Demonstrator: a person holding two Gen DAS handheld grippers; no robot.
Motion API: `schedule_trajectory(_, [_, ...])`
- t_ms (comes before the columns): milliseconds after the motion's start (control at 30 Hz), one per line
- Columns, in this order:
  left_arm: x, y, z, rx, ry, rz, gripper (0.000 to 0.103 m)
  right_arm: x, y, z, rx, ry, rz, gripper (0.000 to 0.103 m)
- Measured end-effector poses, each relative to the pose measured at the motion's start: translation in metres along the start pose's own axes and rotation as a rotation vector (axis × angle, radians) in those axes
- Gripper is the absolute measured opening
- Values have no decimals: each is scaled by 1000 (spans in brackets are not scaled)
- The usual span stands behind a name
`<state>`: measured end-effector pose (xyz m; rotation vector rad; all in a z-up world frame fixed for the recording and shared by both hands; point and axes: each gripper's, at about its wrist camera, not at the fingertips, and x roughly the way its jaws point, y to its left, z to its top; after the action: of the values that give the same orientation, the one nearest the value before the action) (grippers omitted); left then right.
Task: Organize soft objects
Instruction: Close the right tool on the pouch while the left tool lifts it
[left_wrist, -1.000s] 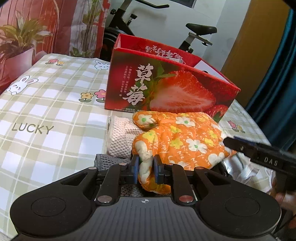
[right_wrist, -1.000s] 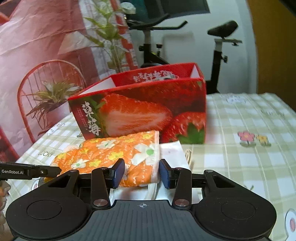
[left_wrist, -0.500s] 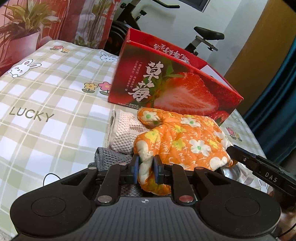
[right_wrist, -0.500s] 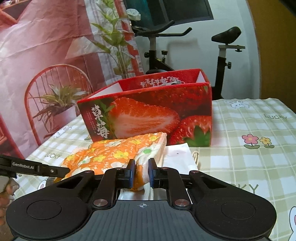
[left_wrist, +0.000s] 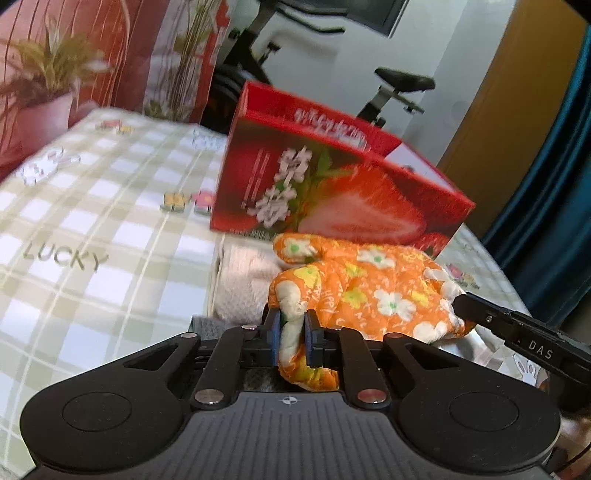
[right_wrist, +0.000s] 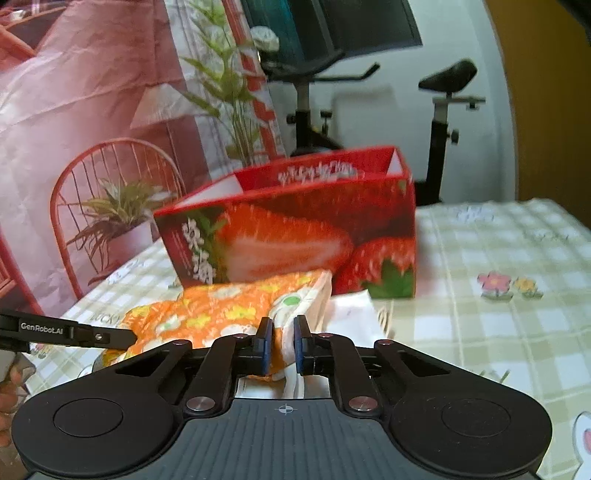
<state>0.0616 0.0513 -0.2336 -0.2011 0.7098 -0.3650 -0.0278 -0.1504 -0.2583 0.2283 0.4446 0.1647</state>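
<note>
An orange flowered padded cloth (left_wrist: 369, 291) hangs between both grippers, lifted a little above the table. My left gripper (left_wrist: 291, 328) is shut on its near left edge. My right gripper (right_wrist: 282, 338) is shut on its white-trimmed right edge (right_wrist: 295, 306). The open red strawberry box (left_wrist: 332, 192) stands just behind the cloth; it also shows in the right wrist view (right_wrist: 295, 236). A beige knitted cloth (left_wrist: 240, 284) and a grey cloth (left_wrist: 207, 325) lie under the orange one. The right gripper's finger (left_wrist: 517, 328) shows at the right of the left wrist view.
The table has a green checked cover (left_wrist: 92, 236) with flowers and "LUCKY" print. A white sheet (right_wrist: 351, 314) lies beside the box. An exercise bike (right_wrist: 443, 122) stands behind the table. A red chair with a potted plant (right_wrist: 118, 218) stands at the left.
My right gripper closed on the orange cloth's right edge. Both grippers have lifted the cloth and moved closer to the strawberry box.
</note>
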Motion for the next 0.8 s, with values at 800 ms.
schedule_trajectory(800, [-18, -45, 117, 224, -315, 48, 12, 4, 12, 120, -147, -189, 36, 10])
